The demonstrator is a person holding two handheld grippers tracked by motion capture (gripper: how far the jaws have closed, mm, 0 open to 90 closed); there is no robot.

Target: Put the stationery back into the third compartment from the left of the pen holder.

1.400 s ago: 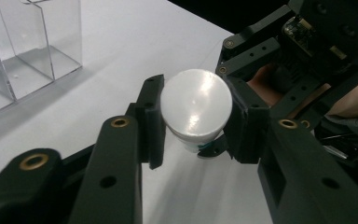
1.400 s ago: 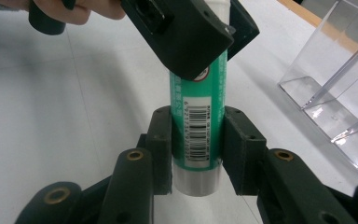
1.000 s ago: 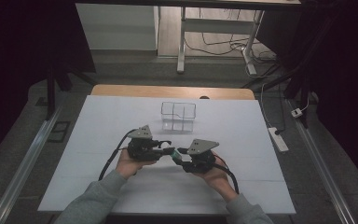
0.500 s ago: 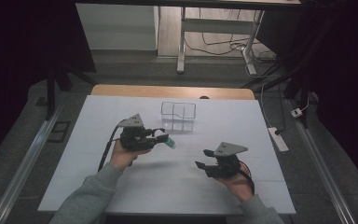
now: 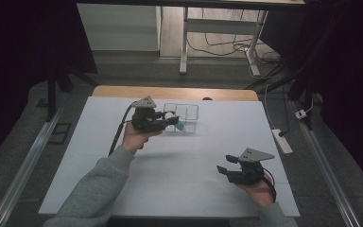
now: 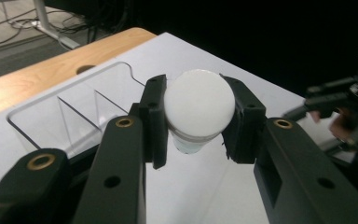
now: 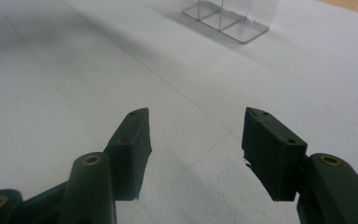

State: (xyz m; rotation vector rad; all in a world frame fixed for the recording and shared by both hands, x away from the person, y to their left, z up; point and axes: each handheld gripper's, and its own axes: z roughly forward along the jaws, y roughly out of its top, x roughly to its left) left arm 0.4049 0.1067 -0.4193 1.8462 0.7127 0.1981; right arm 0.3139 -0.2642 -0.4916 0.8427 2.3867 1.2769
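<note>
Bottle [image 6: 198,109] sits right between the left gripper [image 6: 198,119] jaws, pinched on both sides, with its white round cap facing the camera and the clear body tucked behind it. In the high view the left gripper [image 5: 172,121] is held up off the counter [image 5: 203,161] at the front edge of the clear divided box [image 5: 186,113], and a small teal bit pokes out past the jaw tips, probably the bottle's far end, but it's too small to be sure. From the left gripper view, the box [image 6: 70,114] lies to the left and behind the jaws, with 3 open compartments visible, and the bottle is above the counter just beside the box's near corner, not inside any compartment.

Right gripper [image 5: 223,170] is well apart from all that, down near the front right of the counter, in the person's hand. Its jaws are spread with nothing between them in the right gripper view [image 7: 193,135], just bare white counter [image 7: 74,84] below, and they've just been opening wider. The box [image 7: 223,18] shows far off at the top there.
</note>
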